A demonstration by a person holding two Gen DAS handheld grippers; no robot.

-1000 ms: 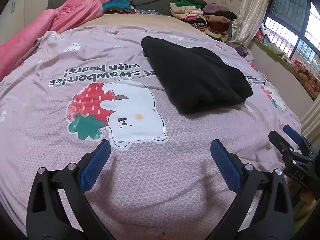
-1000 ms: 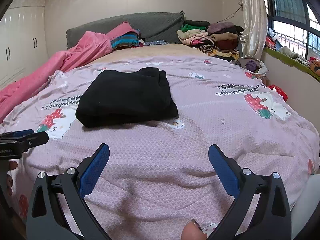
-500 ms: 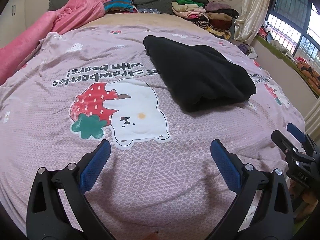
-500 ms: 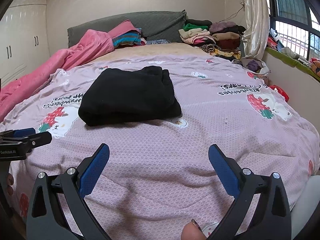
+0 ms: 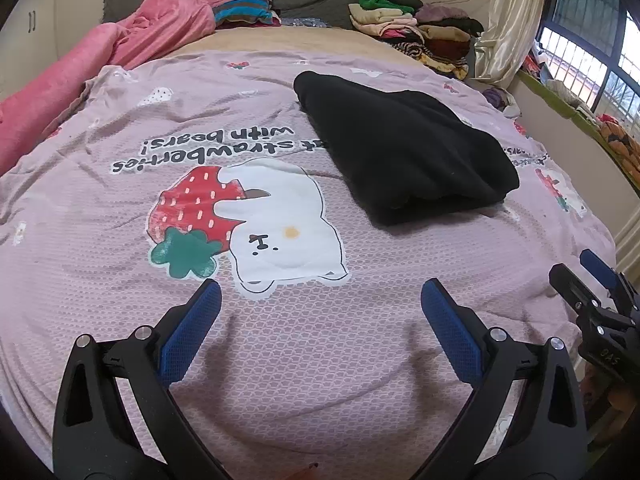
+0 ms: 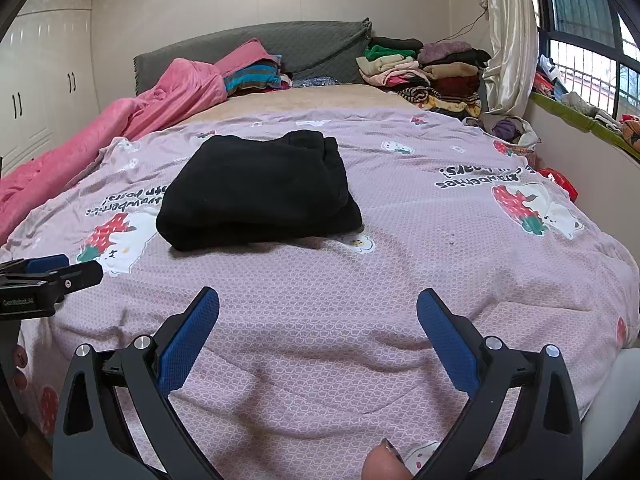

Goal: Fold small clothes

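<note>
A folded black fleece garment (image 5: 404, 148) lies flat on the pale purple bedspread (image 5: 280, 340) printed with strawberries and white bears, near the middle of the bed and well back from its foot edge; in the right wrist view the same garment (image 6: 260, 190) sits left of centre, its thick folded edge facing the foot of the bed. The left gripper (image 5: 320, 304) hovers over the bedspread near the foot edge with its blue-padded black fingers (image 5: 192, 332) spread wide and grasping nothing, well apart from the garment. The right gripper (image 6: 318, 312) hangs likewise above the foot edge, its fingers (image 6: 448, 340) released and empty. Each gripper shows at the side of the other's view: the right one (image 5: 592, 300) at the right-hand edge, the left one (image 6: 48, 276) at the left-hand edge. A fingertip of the person (image 6: 384, 464) shows at the bottom of the right wrist view. Along the left edge of the bed lies a crumpled pink plush blanket (image 6: 132, 120), and at the head corner by the window rests a stack of folded clothes in mixed colours (image 6: 424, 72), just before a cream curtain (image 6: 508, 40).
</note>
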